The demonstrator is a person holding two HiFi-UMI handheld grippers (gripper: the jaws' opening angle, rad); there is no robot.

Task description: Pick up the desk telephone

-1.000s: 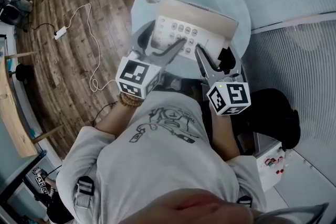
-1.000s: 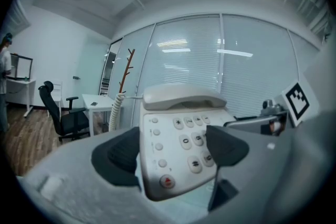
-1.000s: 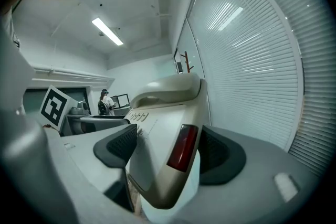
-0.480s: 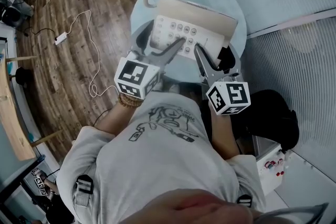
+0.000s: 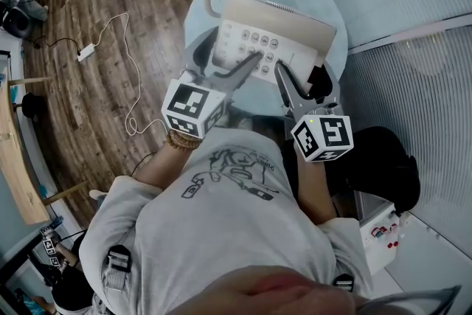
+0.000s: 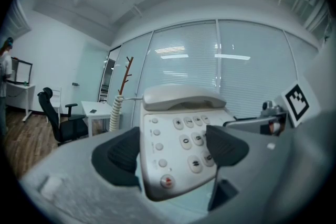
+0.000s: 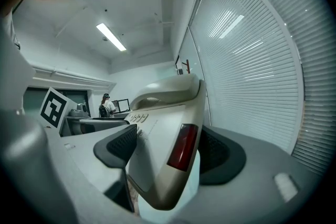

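Note:
The beige desk telephone with grey keys and its handset on the cradle is held over the round pale-blue table. My left gripper is shut on the phone's near left corner; its dark pads press both sides of the keypad end. My right gripper is shut on the phone's right side, and its pads clamp the tilted body beside a dark red window. The coiled cord hangs off the far left of the phone.
A white power strip and its cable lie on the wooden floor at the left. Blinds and a glass wall close off the right. A white box with red buttons stands at the lower right. An office chair and white desk stand farther off.
The telephone has shifted slightly up in the head view with both grippers still clamped on it. Neither grip has changed.

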